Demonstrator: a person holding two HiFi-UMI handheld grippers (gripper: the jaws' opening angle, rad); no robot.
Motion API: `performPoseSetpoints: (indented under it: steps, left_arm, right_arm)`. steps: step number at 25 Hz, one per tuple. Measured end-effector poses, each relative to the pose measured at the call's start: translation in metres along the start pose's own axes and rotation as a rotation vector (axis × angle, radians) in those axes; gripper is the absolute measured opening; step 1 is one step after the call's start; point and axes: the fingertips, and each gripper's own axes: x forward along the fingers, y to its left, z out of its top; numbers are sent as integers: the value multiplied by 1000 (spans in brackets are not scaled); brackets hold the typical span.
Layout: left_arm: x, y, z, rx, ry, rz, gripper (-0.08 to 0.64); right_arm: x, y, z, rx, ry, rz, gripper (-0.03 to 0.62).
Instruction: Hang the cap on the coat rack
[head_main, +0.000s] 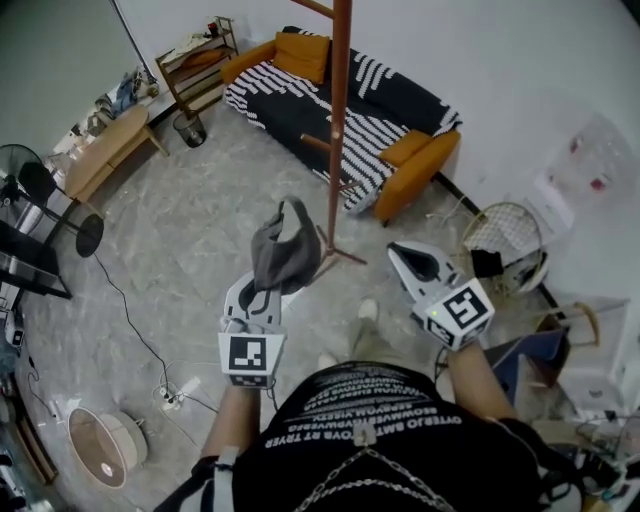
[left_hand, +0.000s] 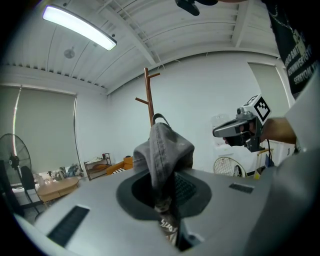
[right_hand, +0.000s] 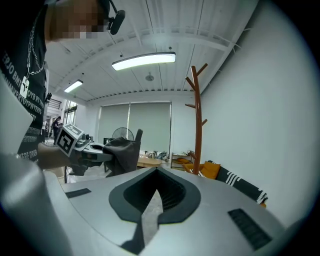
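Nearest is your shirt (head_main: 385, 420). Just beyond it, your left gripper (head_main: 262, 292) is clamped on the grey cap (head_main: 285, 255). It pinches the cap's lower edge, so the crown stands up above the jaws and the strap loop (left_hand: 160, 119) arches on top. To the right and level with it, your right gripper (head_main: 410, 262) has its jaws pressed together with nothing between them.

The cap is in the air, well short of the rack (head_main: 338, 120), which stands farther off on the floor in front of the sofa (head_main: 340, 90).

The step in hand looks like the carry to the rack. Keep the left grip firm, since only a fold of cloth is caught and the cap could slip. Pick the nearest peg (head_main: 315, 143) on the pole's left side. Bring the cap in above it with the loop or hollow crown facing the tip, then lower it over. Open the jaws only once the peg bears the weight. Hold the right gripper aside, ready to steady the cloth.
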Motion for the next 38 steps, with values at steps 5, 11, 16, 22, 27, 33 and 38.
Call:
performPoseSetpoints:
  steps: [5,11,16,22,27,33,38]
  left_arm:
    - [7,2,-2,12,12,13,23]
    - [16,2,0,35,-2,18,23]
    - [51,1,19,36,-7,30,23]
    - [86,-3,26,30,3,42,23]
    - [102,-5,15,15,40,52,23]
    - [125,-1,17,38,47,34,23]
    - [141,0,18,17,40,39,23]
  right_arm:
    - [14,-2,-1,7,-22,34,-6]
    - [26,-11,-4,0,-50,43,-6]
    - [38,-50,2,34,-62,62,-6]
    - [51,-89,-5,49,-60,73,-6]
    - [58,-99,-18,75,-41,100,-6]
    - [60,-115,-22,91,-28,89,-6]
    - [61,-130,-19,83,-38,71,-6]
